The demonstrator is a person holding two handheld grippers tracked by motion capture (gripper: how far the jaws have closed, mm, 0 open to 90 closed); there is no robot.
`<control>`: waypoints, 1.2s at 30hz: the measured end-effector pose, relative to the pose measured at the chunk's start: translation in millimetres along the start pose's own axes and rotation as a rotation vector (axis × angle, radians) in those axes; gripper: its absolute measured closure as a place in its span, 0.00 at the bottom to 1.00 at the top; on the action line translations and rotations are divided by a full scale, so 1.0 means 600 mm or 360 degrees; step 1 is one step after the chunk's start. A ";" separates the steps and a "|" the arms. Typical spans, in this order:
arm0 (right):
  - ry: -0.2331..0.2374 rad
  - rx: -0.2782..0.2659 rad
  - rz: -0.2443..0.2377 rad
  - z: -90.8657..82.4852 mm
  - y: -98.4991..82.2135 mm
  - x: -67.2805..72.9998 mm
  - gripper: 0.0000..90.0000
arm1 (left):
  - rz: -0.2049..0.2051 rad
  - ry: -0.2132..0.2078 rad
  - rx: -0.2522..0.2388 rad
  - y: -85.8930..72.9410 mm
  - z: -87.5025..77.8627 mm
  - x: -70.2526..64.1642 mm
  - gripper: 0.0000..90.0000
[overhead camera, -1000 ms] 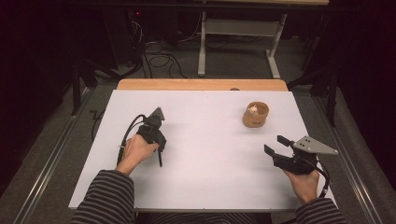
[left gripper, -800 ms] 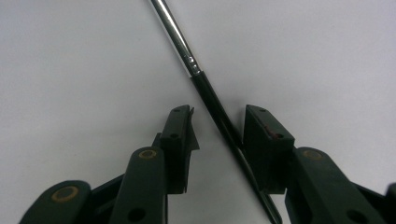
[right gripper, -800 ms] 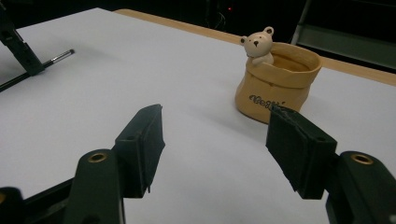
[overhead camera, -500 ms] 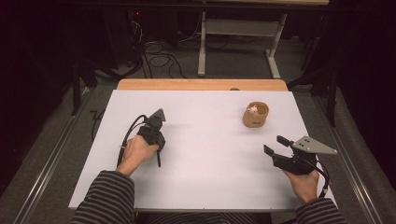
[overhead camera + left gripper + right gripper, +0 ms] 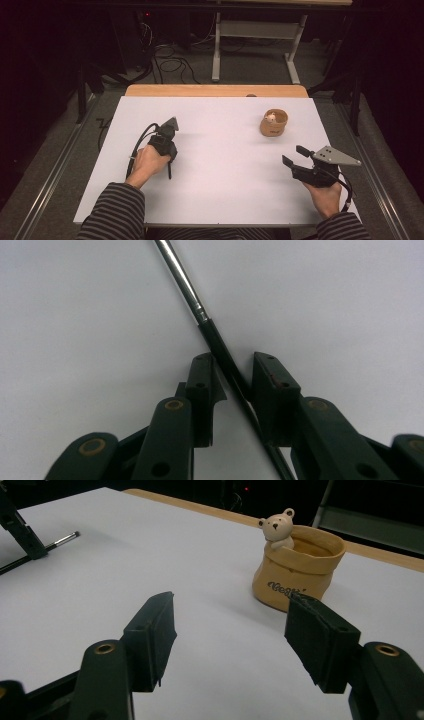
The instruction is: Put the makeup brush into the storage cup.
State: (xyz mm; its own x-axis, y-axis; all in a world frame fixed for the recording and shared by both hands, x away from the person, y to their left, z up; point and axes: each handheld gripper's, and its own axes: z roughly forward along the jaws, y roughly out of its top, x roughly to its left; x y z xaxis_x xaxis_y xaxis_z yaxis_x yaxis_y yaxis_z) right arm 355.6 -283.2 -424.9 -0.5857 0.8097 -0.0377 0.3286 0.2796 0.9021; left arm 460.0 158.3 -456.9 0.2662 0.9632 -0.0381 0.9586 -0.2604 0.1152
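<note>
So, you're at the very start of the pick. Your left gripper (image 5: 232, 365) sits low over the thin black-and-silver stick (image 5: 182, 277), prob. a fine brush or pen, which lies flat on the white table sheet (image 5: 225, 200) on the left side, well apart from the pot. In the left gripper view the stick runs diagonally btw the two jaws. They've just been closing and stand narrow now. One pad (image 5: 202, 377) looks to be at the stick's black shaft, the other just beside it, but I don't see a firm pinch from both sides, so count it as not yet gripped. Nothing is lifted. Your right gripper (image 5: 293, 154) hovers over the near right part of the sheet w/ jaws spread wide and nothing in them, aimed roughly at the tan sack-shaped pot (image 5: 274, 125), which stands upright toward the far right. A small bear figure (image 5: 277, 527) peeks over its rim. My read: the stick is meant for that pot, so approach and straddle are done. Left to do: finish the squeeze, lift, carry across and drop it in, maybe w/ the right gripper steadying the pot. Count: 1 stick, 1 pot, 1 bear figure, 2 grippers, 2 hands, 1 white sheet, w/ 1 wooden board edge (image 5: 200, 90) showing along its far side. Can't tell if anything else sits inside the pot.
</note>
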 end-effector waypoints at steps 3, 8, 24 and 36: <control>0.0002 -0.0001 0.0000 0.000 0.000 0.000 0.42 | 0.0006 -0.0002 0.0000 0.000 0.000 0.000 0.79; 0.0001 -0.0002 0.0001 0.000 0.000 0.000 0.42 | 0.0018 -0.0004 -0.0004 -0.001 0.000 -0.001 0.80; 0.0008 -0.0004 0.0000 -0.001 0.000 0.000 0.42 | 0.0070 -0.0014 -0.0014 -0.003 0.000 0.000 0.89; 0.0010 0.0000 -0.0008 -0.001 0.000 0.000 0.42 | 0.0109 -0.0029 -0.0020 -0.004 0.000 0.001 0.92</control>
State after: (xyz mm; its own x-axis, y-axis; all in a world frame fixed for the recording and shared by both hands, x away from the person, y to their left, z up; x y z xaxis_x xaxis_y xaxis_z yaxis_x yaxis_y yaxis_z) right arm 355.2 -283.7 -424.6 -0.5921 0.8049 -0.0394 0.3257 0.2838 0.9019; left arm 457.8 159.3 -457.0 0.3331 0.9417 -0.0477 0.9367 -0.3248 0.1304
